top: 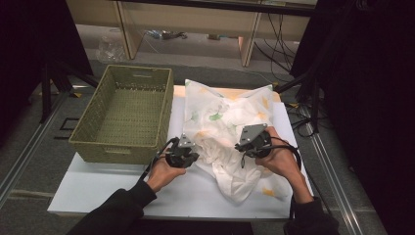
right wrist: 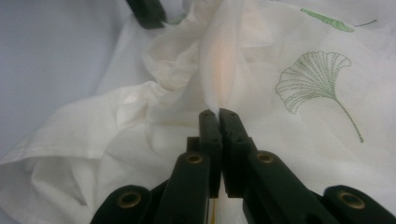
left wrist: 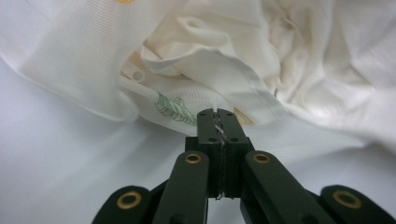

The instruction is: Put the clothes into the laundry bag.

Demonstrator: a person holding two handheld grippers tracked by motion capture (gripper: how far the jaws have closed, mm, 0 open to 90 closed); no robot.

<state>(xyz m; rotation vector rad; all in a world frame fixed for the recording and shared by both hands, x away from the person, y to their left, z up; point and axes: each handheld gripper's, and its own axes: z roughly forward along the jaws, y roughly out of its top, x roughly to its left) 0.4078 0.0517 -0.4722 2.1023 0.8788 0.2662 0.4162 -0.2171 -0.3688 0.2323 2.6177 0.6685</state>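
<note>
A crumpled white cloth (top: 225,117) printed with green and orange leaves lies on the white board. At the cloth's left edge, the jaws of my left gripper (top: 192,157) are pressed together on a thin hem of the cloth (left wrist: 224,60), a sliver of fabric showing between the pads of that gripper (left wrist: 218,116). My right gripper (top: 246,147) sits on the cloth's right part. In its own view this gripper (right wrist: 218,116) is shut on an upright fold of the cloth (right wrist: 303,116), which rises straight from the jaw tips. The left gripper's dark jaw (right wrist: 147,11) shows at the top of the right gripper view.
An empty green woven basket (top: 122,147) stands at the left on the white board (top: 98,191), close beside my left gripper. Bare board lies in front of the cloth. Dark stands and cables line both sides, and shelving stands beyond.
</note>
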